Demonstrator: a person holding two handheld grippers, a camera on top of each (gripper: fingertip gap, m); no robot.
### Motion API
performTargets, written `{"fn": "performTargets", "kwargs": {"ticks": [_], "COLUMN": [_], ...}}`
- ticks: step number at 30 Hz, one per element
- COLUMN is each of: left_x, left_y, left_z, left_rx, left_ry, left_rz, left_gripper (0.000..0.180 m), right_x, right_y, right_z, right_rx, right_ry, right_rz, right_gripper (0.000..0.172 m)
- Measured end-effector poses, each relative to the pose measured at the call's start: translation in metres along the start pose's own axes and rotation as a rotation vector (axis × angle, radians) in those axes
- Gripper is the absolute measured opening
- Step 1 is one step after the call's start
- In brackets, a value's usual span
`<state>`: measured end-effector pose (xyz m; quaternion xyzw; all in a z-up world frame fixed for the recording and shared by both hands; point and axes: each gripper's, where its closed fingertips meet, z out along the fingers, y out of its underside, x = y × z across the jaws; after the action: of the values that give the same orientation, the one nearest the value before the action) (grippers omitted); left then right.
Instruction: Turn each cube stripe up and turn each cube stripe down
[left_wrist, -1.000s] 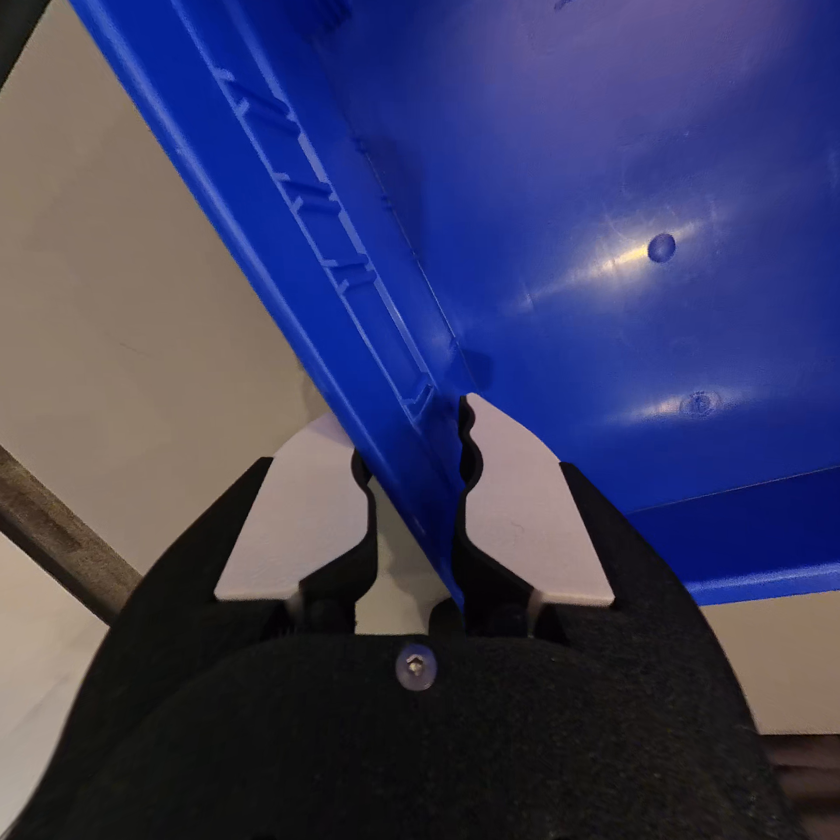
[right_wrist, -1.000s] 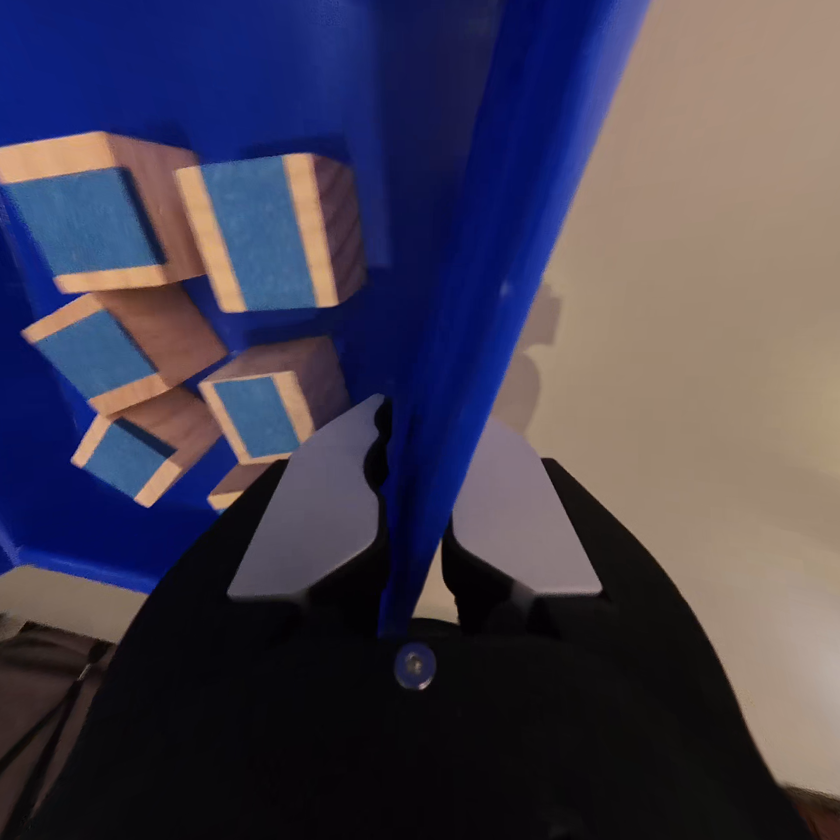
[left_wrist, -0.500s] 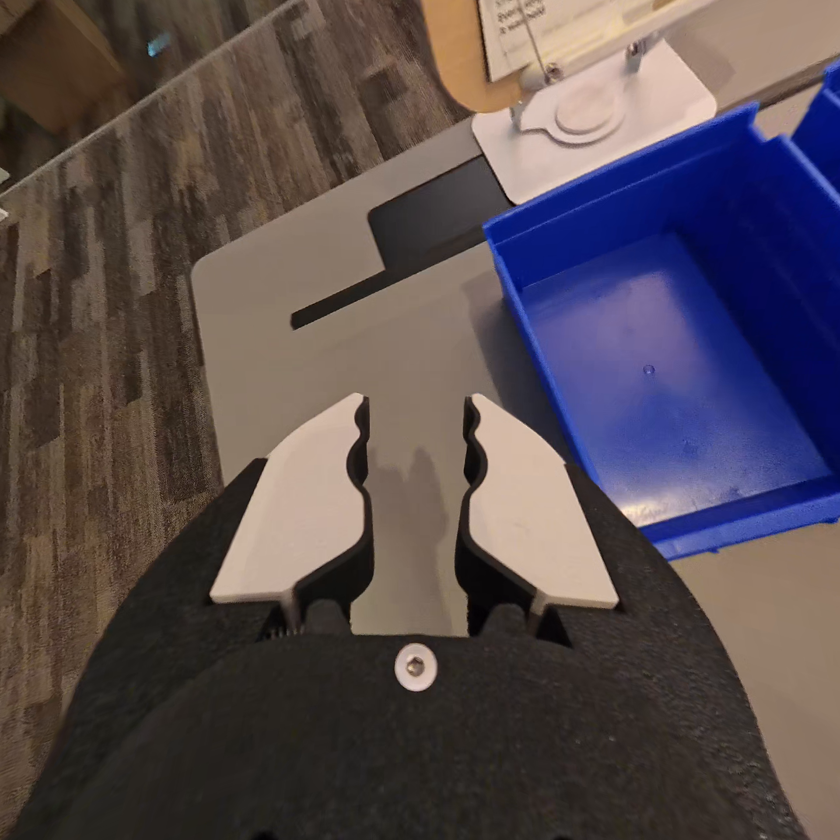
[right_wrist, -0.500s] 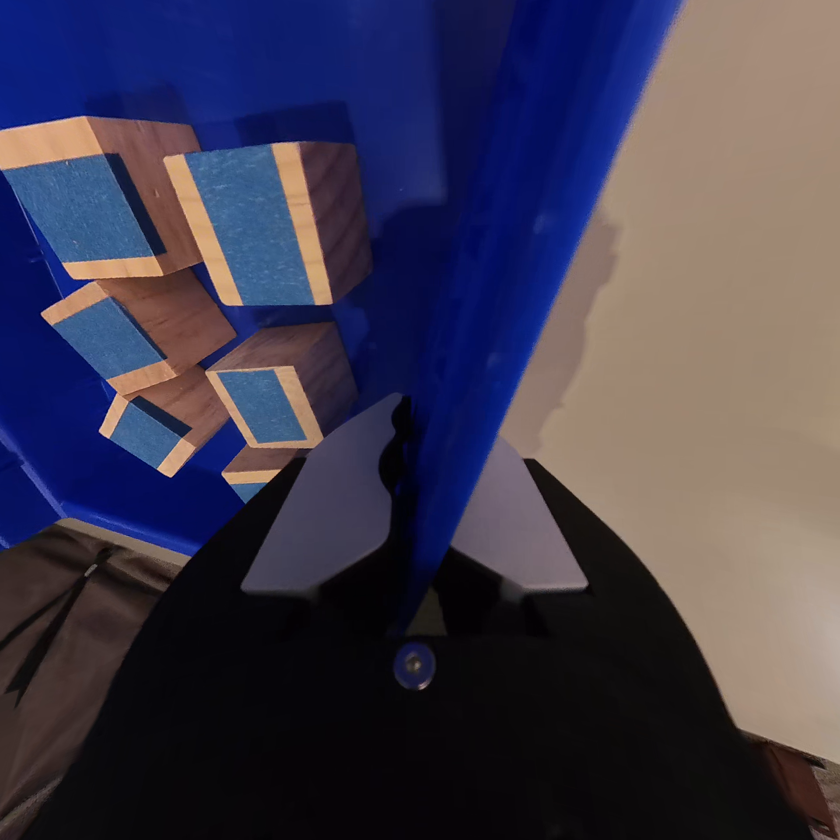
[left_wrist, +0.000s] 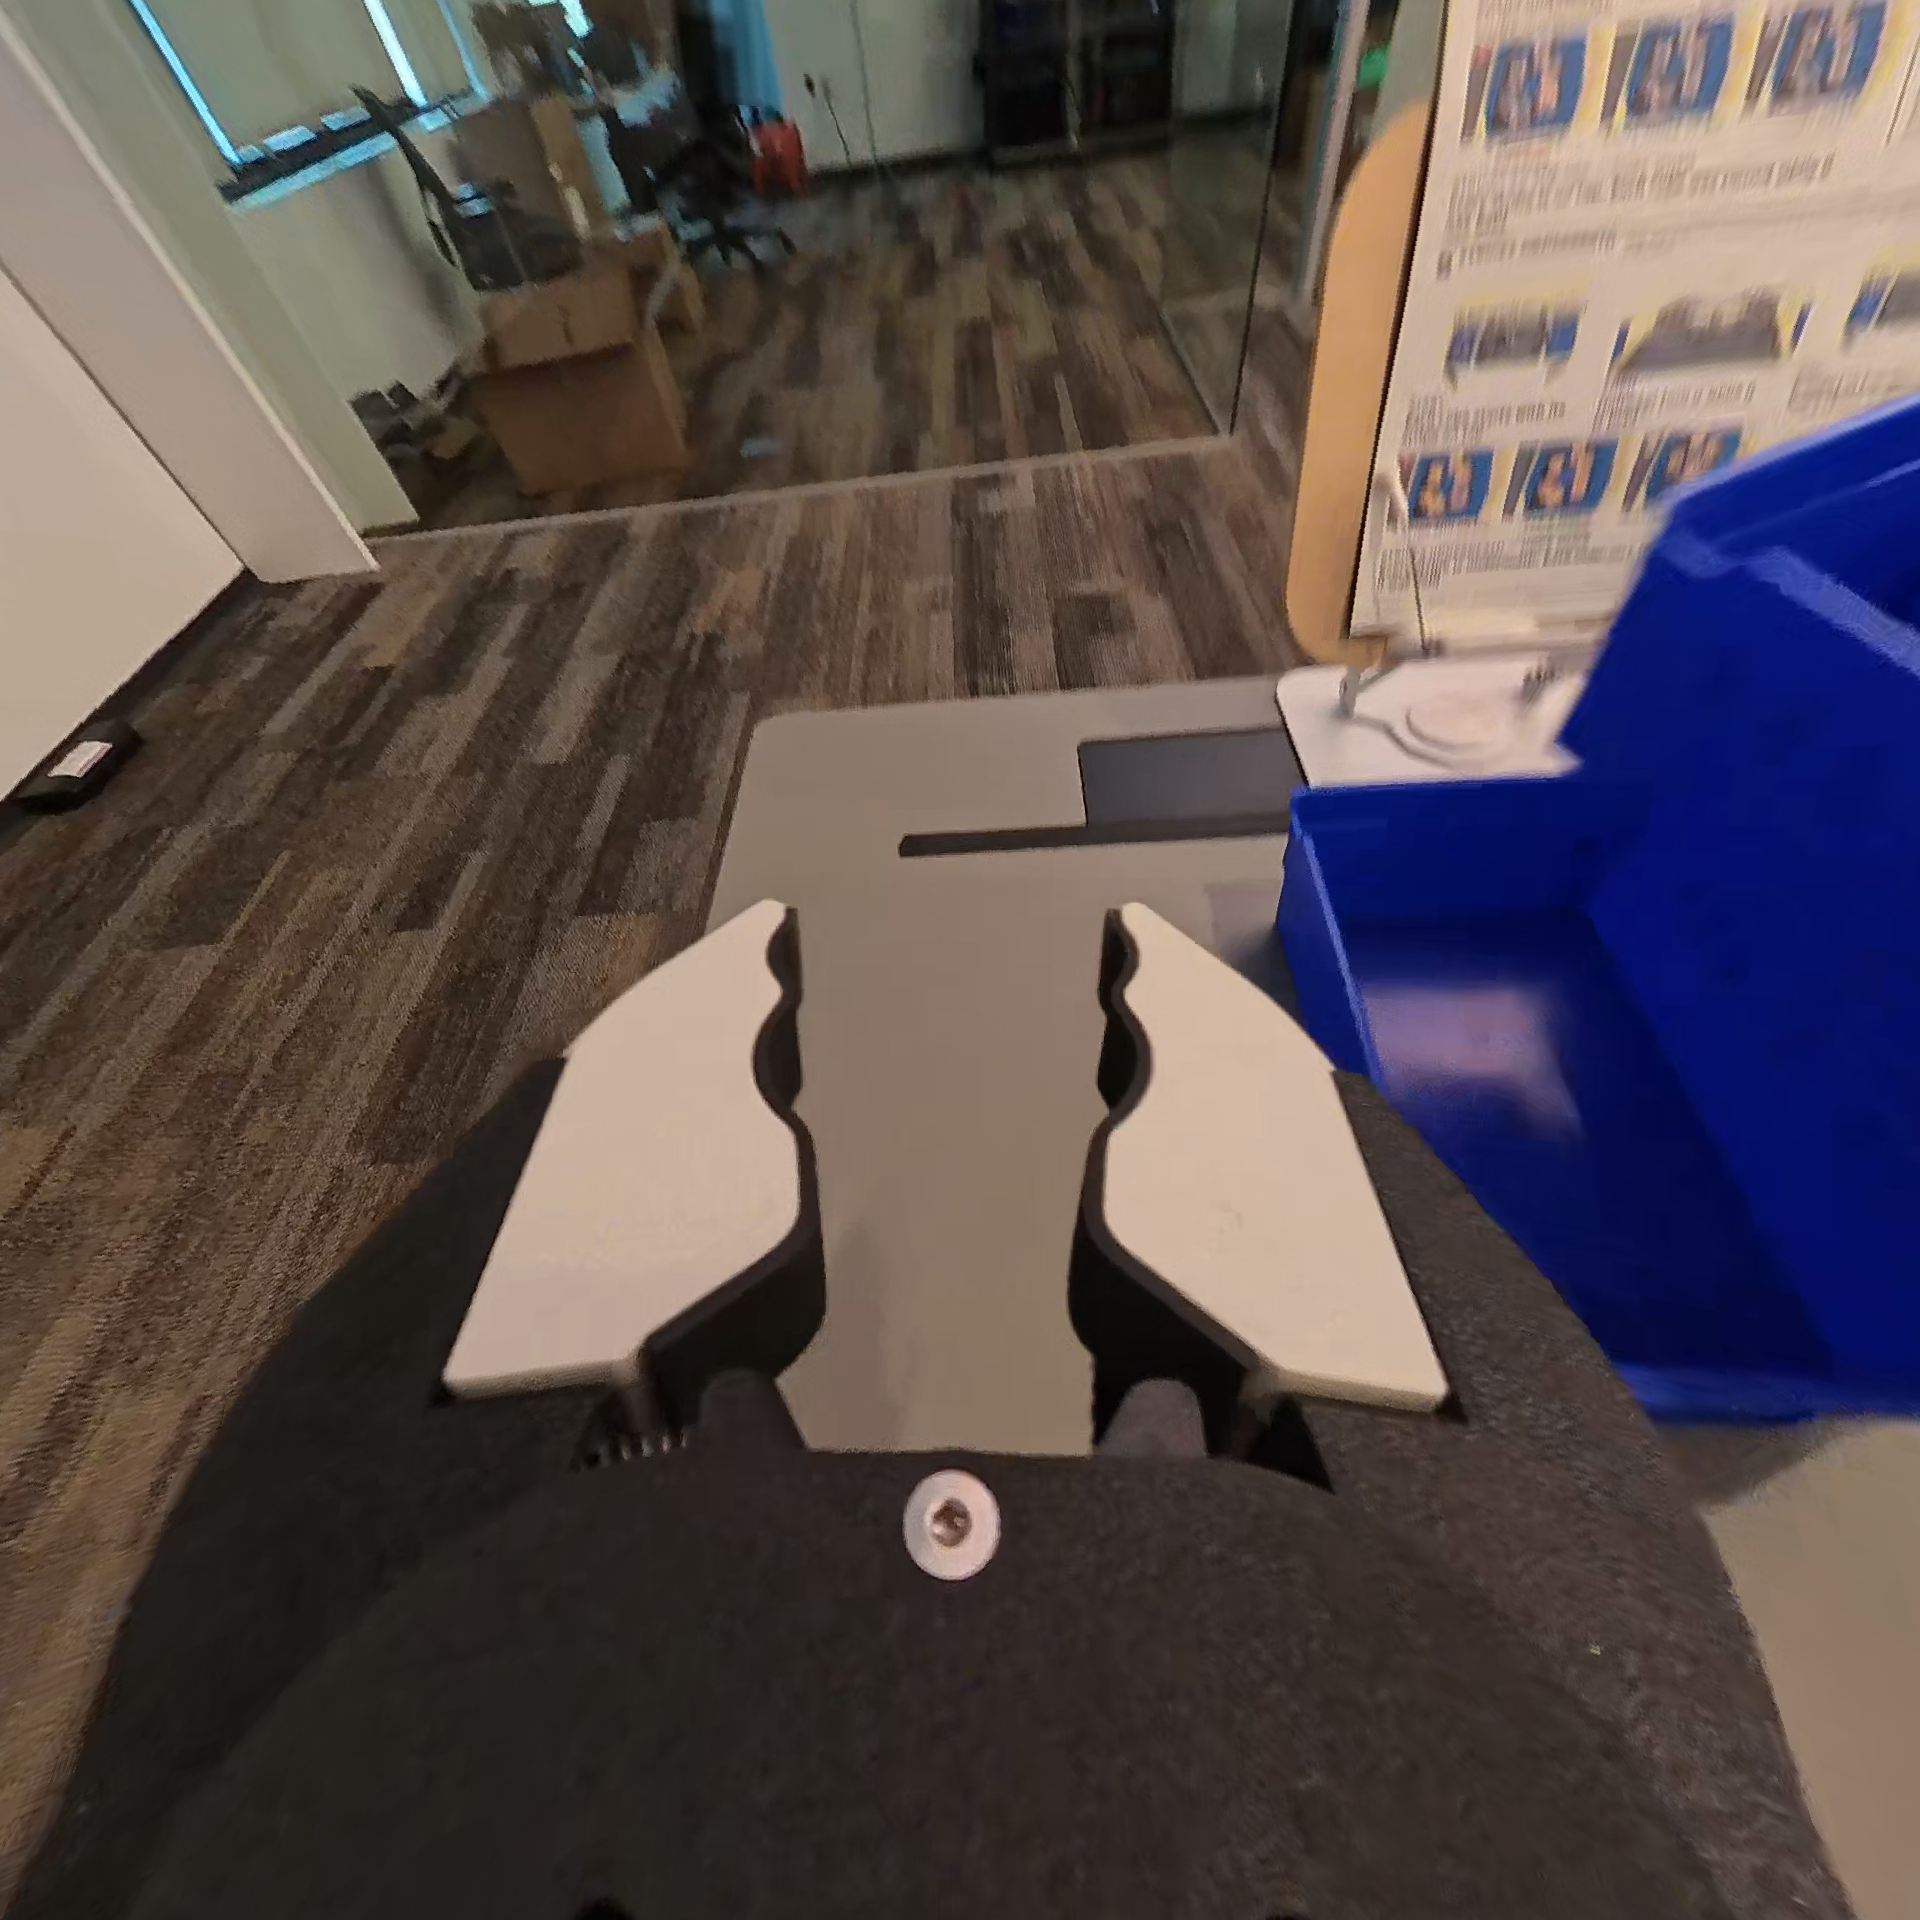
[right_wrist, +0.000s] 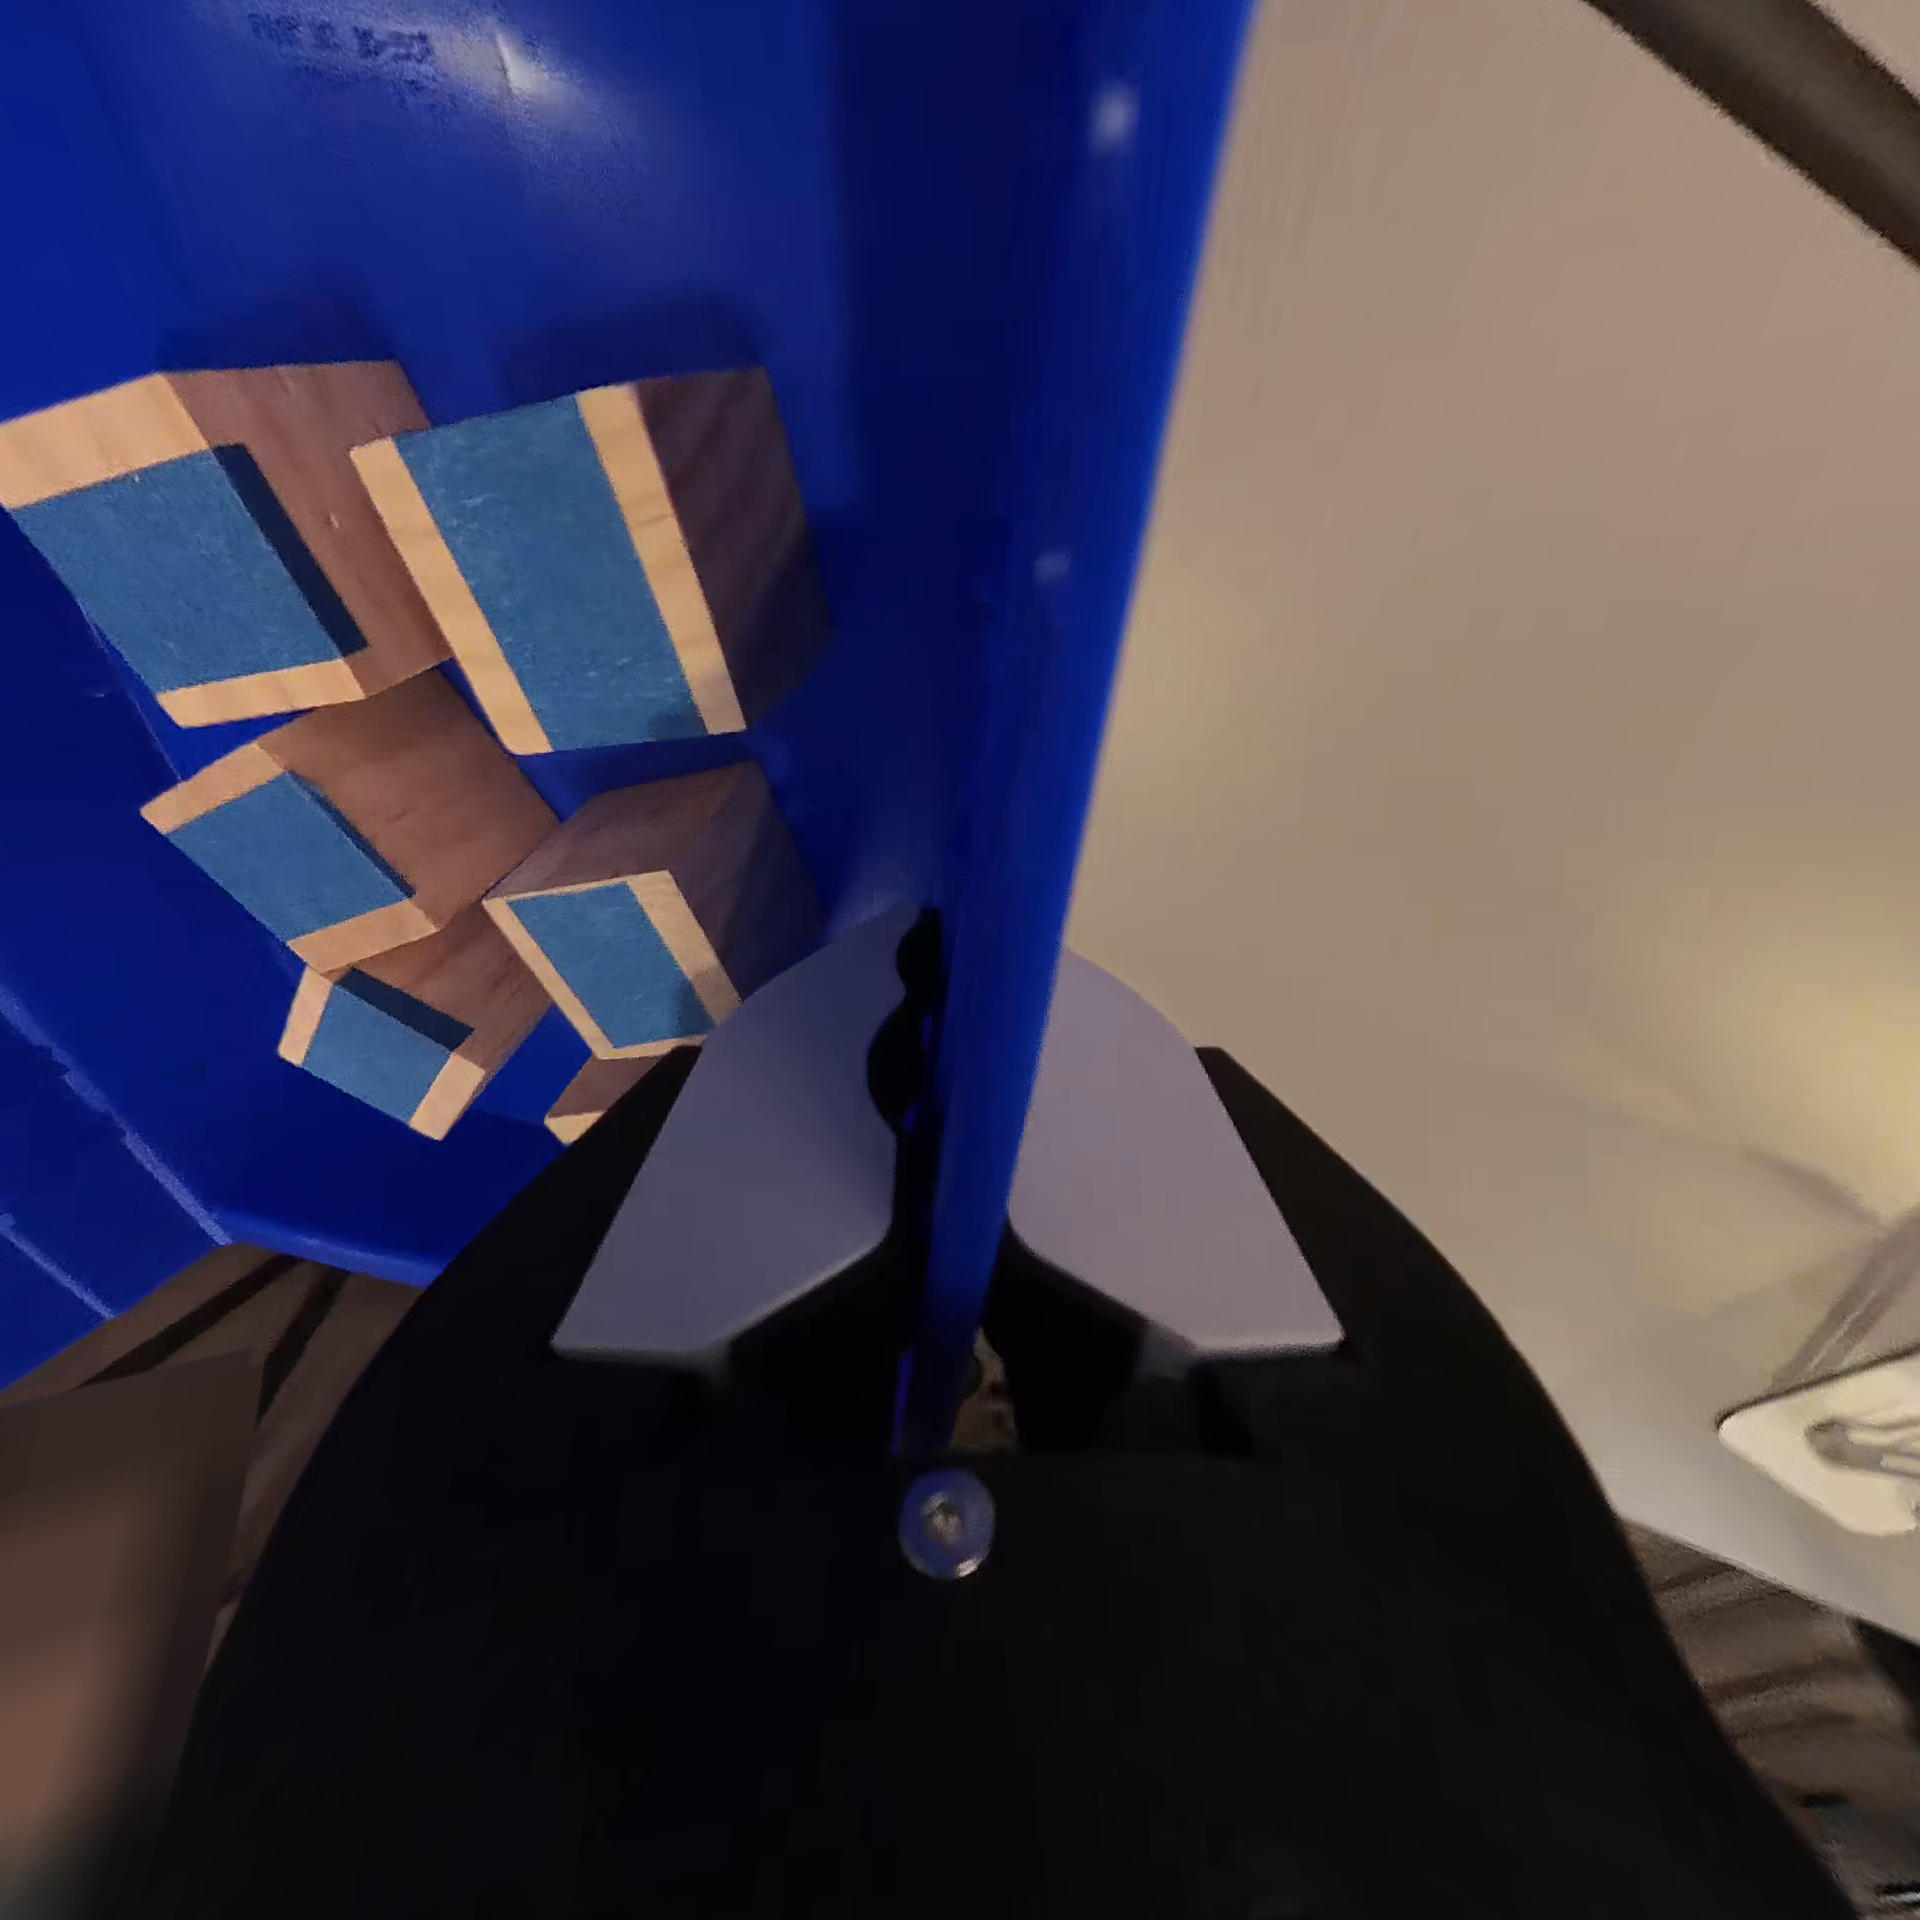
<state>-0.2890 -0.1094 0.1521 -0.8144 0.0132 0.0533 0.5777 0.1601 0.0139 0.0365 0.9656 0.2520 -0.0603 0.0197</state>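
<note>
In the right wrist view my right gripper (right_wrist: 982, 935) is shut on the side wall (right_wrist: 1039, 520) of a blue bin, one finger inside and one outside. The bin looks tipped and holds several wooden cubes, each with a blue stripe facing the camera, such as the big one (right_wrist: 561, 582) and a smaller one (right_wrist: 613, 966) by my inner finger. In the left wrist view my left gripper (left_wrist: 951, 914) is open and empty above the grey table (left_wrist: 935, 790). An empty blue bin (left_wrist: 1340, 935) stands to its right, with a second, raised blue bin (left_wrist: 1766, 831) over it.
A board with printed pictures (left_wrist: 1621, 260) on a white stand base (left_wrist: 1434, 717) stands at the table's back right. A dark slot (left_wrist: 1091, 836) cuts across the table top. Patterned carpet (left_wrist: 416, 831) lies left of the table's edge, with cardboard boxes (left_wrist: 582, 395) farther back.
My left gripper came off the empty bin's wall, drew back and left, and opened wider. My right gripper closed on its bin's wall and still holds it; the cubes slid a little.
</note>
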Motion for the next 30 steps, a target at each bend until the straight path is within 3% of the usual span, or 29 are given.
{"fn": "performTargets", "kwargs": {"ticks": [3,7,14,20,30], "left_x": [-0.001,-0.002,0.002,0.008,0.030], "left_y": [-0.022,-0.045,-0.045,-0.037,-0.031], "left_z": [-0.019,-0.050,-0.058,-0.037,-0.018], "left_rx": [0.147,0.365,0.381,0.292,0.213], "left_ry": [-0.027,-0.035,-0.030,-0.001,0.039], "left_rz": [-0.075,-0.156,-0.137,-0.111,-0.038], "left_gripper": [0.066,0.055,0.052,0.053,0.055], "right_x": [-0.084,-0.192,-0.315,-0.351,-0.326], "right_y": [-0.055,-0.121,-0.193,-0.218,-0.208], "right_z": [0.008,0.034,0.073,0.123,0.209], "right_rx": [-0.002,-0.004,-0.019,-0.024,-0.103], "right_ry": [-0.074,-0.180,-0.208,-0.182,-0.082], "right_rz": [-0.134,-0.281,-0.405,-0.388,-0.312], "right_gripper": [0.006,0.006,0.007,0.007,0.007]}}
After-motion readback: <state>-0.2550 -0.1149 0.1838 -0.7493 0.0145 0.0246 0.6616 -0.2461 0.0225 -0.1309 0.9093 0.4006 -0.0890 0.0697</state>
